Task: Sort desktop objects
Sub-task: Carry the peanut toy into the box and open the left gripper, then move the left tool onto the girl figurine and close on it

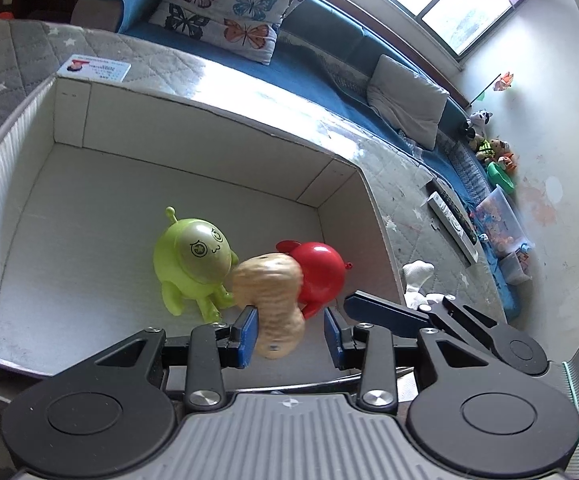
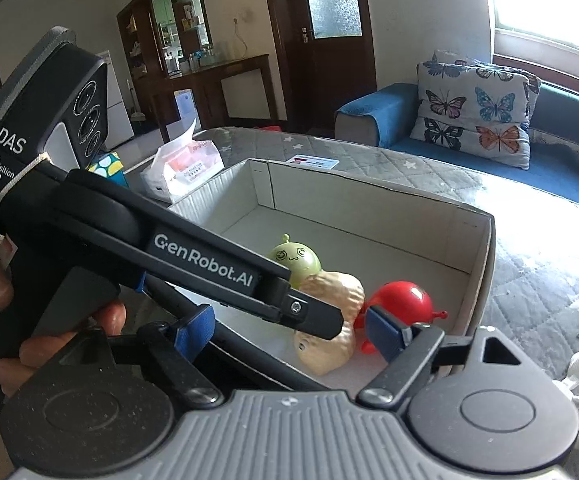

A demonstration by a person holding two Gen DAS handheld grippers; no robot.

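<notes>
- The tan, ridged, peanut-shaped plastic toy (image 1: 270, 300) lies on the floor of the open white cardboard box (image 1: 217, 148), near the box's front edge, wedged between the lime-green round cartoon figure with antennae (image 1: 193, 260) and the glossy red round figure (image 1: 319, 272), touching or nearly touching both.
- The left gripper (image 1: 291, 336) hangs over the peanut's near lobe with its blue pads apart; the left pad sits against or just beside the shell, the right pad stands clear, so nothing is clamped.
- The right gripper (image 2: 289, 334) has its fingers spread wide, holding nothing; the red figure sits just past its right pad.
- Handling, as a judgement: the peanut looks like a hollow, light, rigid moulding. Its ribbed skin should give the pads some bite, yet the rounded lobes could squirt out under a squeeze.
- The narrow waist between the two lobes looks like the safest place to grip, pads across the short width.
- Its long axis runs from the near lobe, by the left gripper, away and slightly leftward in the left wrist view, towards the gap between the two figures; a small dark hole marks the near end.
</notes>
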